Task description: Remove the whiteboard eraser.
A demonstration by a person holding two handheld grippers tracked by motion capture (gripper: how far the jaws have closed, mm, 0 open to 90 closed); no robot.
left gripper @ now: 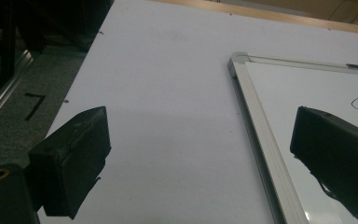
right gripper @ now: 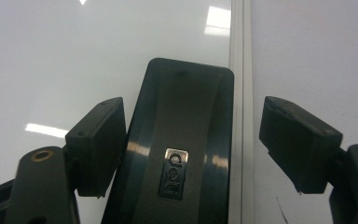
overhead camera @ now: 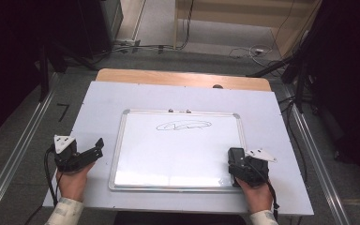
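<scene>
Right gripper (right gripper: 191, 140): jaws apart, straddling the black plastic whiteboard eraser (right gripper: 179, 140), not squeezing yet
Eraser spot: near right corner of the aluminium-framed whiteboard (overhead camera: 117, 140)
Handling: probably light, stiff, slick shell, so pinch its long sides

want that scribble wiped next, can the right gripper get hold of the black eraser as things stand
Probably yes. The right gripper already straddles the black eraser lying at the whiteboard's right edge. One jaw sits near its left side, the other stands clear on the right, and nothing lies between.

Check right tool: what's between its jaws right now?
A black whiteboard eraser lies between the jaws of the right tool, on the whiteboard beside its frame. Left jaw is near it, right jaw apart. The right gripper view shows this.
</scene>
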